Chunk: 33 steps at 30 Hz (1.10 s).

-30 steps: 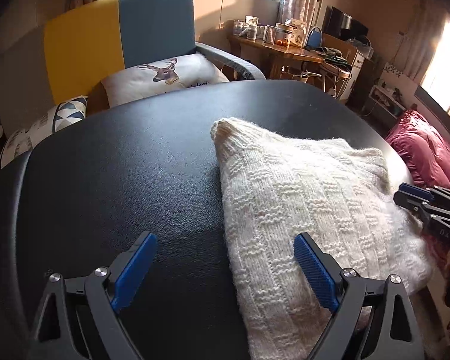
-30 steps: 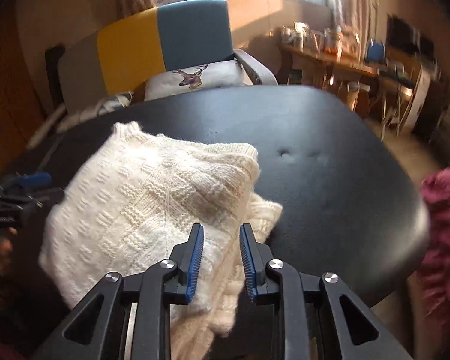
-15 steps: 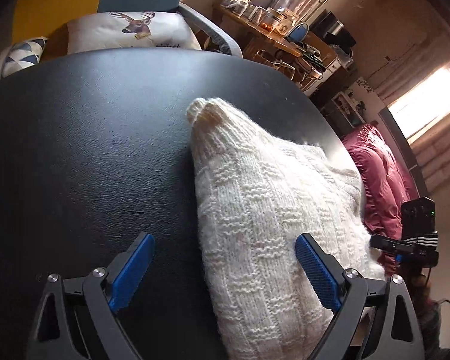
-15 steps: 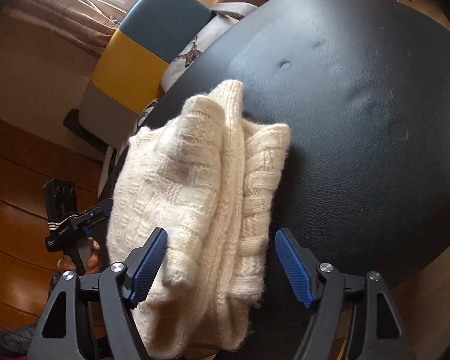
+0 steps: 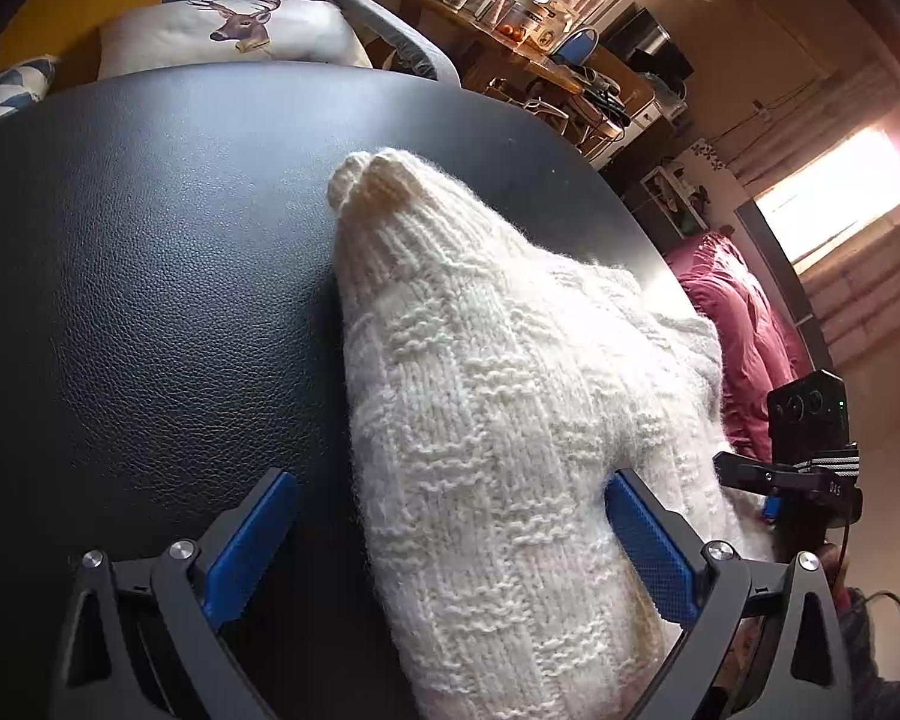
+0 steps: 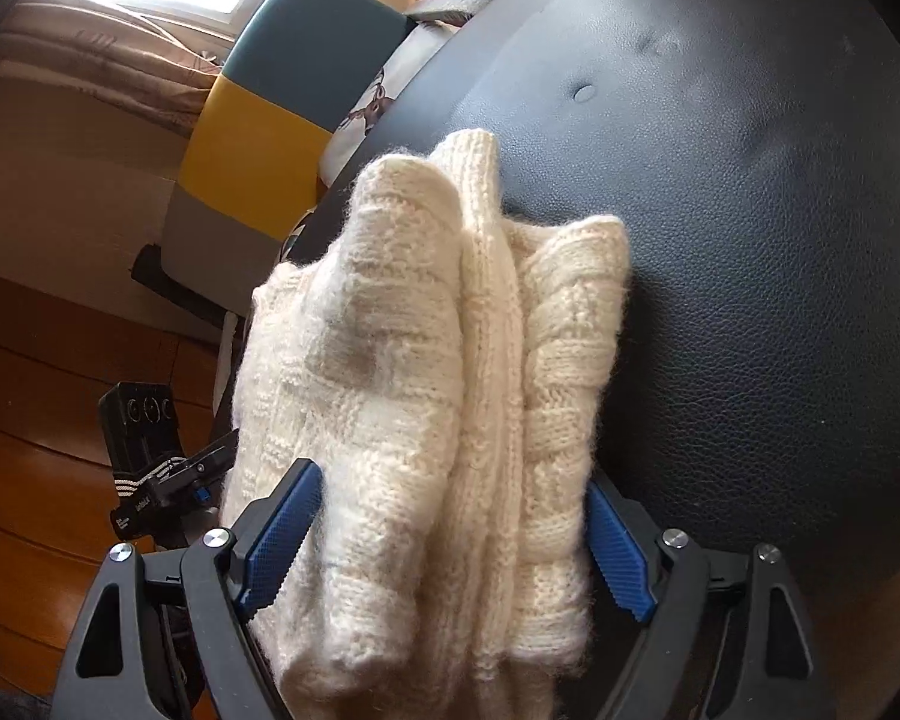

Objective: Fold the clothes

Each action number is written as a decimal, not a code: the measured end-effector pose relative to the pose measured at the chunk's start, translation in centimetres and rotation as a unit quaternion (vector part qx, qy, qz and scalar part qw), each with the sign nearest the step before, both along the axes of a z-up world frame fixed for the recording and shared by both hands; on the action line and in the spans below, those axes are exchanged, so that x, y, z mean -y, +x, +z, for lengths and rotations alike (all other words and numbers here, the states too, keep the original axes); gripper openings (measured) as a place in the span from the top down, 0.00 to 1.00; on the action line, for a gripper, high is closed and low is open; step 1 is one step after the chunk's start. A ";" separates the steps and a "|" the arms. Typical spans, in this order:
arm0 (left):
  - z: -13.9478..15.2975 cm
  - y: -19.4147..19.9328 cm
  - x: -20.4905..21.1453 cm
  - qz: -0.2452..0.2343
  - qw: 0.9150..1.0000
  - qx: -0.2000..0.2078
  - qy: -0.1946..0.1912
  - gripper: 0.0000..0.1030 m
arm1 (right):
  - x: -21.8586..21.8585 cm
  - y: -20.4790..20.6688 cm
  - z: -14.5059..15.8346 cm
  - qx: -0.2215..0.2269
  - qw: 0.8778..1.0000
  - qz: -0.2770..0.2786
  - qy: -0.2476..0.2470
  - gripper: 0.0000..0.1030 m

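Two wrist views are being recorded over a black leather-textured table (image 5: pixel 150 276). Beyond the fingers, a yellow, teal and grey armchair (image 6: pixel 270 138) with a deer-print cushion (image 5: pixel 234 30) is being seen, also a cluttered wooden desk (image 5: pixel 534 54) and a crimson quilt (image 5: pixel 750 324) past the table's far edge.

Compared with one second ago, the right gripper (image 6: pixel 444 546), then nearly closed, is being held wide apart, and the cream knit sweater (image 6: pixel 426 396) is being straddled by its blue pads (image 6: pixel 276 534); both cameras are being tilted more steeply over the table.

The folded sweater (image 5: pixel 498 420) is being left lying on the table, its ribbed cuff pointing away from the fingers. The left gripper (image 5: pixel 450 552) is being held spread wide, one pad over bare table, the other pad against the knit; nothing is being pinched. In each view the opposite gripper's body is being partly hidden behind the sweater's edge. Whether the right pads are touching the knit cannot be told.
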<state>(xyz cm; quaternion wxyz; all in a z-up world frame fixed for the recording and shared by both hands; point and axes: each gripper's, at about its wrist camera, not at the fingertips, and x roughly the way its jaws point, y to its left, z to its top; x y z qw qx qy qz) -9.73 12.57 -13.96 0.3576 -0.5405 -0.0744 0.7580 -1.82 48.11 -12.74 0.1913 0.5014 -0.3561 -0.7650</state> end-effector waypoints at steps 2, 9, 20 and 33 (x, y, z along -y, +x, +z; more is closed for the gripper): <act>0.3 0.2 -0.2 -0.009 1.000 -0.017 -0.007 0.00 | 0.3 0.4 0.0 -0.014 1.000 0.007 0.011 0.19; 0.3 1.6 -0.6 -0.029 0.999 -0.034 0.021 0.22 | 0.7 1.1 0.3 -0.032 0.997 0.010 0.063 0.41; 1.5 3.7 -1.4 -0.015 0.997 -0.069 0.019 0.44 | 1.6 -0.1 0.4 -0.045 0.996 0.017 0.079 0.36; 3.5 5.0 -7.4 -0.042 0.990 -0.130 -0.024 0.44 | 0.5 2.9 2.4 -0.106 0.982 -0.016 0.158 0.58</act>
